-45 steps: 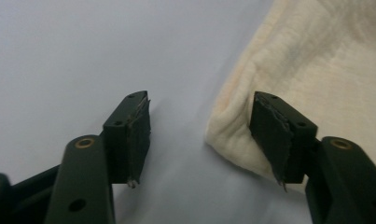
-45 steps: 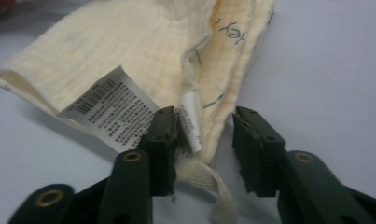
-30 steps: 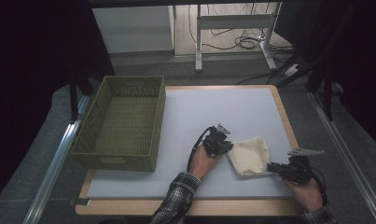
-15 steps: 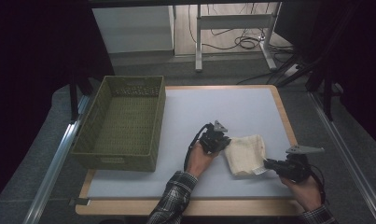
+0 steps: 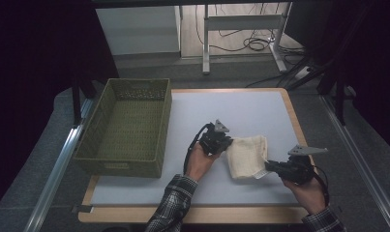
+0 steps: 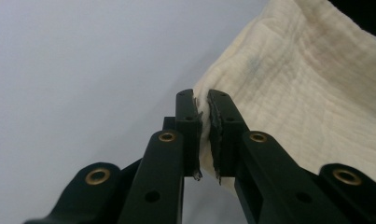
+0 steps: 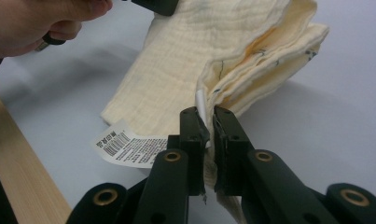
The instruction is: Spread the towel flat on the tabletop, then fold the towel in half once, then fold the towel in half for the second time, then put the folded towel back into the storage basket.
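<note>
I've the left gripper [image 5: 225, 143] and right gripper [image 5: 268, 167] each clenched on opposite corners of the folded cloth [image 5: 247, 154] — basket [image 5: 127, 129] lies leftward.

In the left gripper view the cream cloth [image 6: 307, 102] runs off the right and top edges, so its far side is cut away, and the strip of it pinched between the left claw [image 6: 203, 100] is hidden by the pads. In the right gripper view the print on the barcode label [image 7: 129, 148] is too small to read, and its right end disappears behind the right claw [image 7: 205, 116]. There the other hand [image 7: 36, 21] is cut off by the top and left edges. In the high view the wicker basket's [image 5: 88, 157] front label is too small to read, and the worktop [image 5: 192, 215] partly lies under both sleeves.
</note>
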A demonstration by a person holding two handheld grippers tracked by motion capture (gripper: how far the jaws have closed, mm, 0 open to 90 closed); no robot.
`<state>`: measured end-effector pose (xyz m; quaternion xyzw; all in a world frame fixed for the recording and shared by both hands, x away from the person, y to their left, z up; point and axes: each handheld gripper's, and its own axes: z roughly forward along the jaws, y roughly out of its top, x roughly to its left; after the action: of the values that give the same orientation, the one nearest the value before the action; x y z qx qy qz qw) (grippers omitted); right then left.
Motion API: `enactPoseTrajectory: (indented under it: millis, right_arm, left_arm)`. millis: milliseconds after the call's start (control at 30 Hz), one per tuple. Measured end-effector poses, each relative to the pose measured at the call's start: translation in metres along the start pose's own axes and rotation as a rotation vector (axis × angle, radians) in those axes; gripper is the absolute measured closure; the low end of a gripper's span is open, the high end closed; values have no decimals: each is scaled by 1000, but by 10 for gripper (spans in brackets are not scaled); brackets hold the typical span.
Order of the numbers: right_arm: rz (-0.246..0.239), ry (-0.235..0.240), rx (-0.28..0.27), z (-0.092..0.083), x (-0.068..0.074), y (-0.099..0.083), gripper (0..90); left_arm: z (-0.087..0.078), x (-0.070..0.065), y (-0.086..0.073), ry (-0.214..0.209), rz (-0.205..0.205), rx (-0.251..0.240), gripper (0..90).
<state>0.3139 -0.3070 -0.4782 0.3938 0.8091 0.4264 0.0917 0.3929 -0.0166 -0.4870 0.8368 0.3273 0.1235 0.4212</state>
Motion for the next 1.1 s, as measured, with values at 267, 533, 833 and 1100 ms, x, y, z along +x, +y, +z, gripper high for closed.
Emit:
enactPoseTrajectory:
  millis: [267, 533, 833, 1100]
  right_arm:
    - [-42, 23, -5, 13, 15, 17, 831]
    - [-75, 43, -8, 28, 28, 33, 831]
    - [-98, 63, -7, 39, 40, 45, 831]
    - [-111, 81, -17, 47, 49, 55, 830]
  left_arm:
    - [-19, 13, -3, 43, -6, -1, 833]
    - [-37, 25, -4, 77, -15, -1, 832]
    - [-49, 31, -3, 108, -8, -7, 831]
    - [-60, 36, 0, 129, -3, -10, 830]
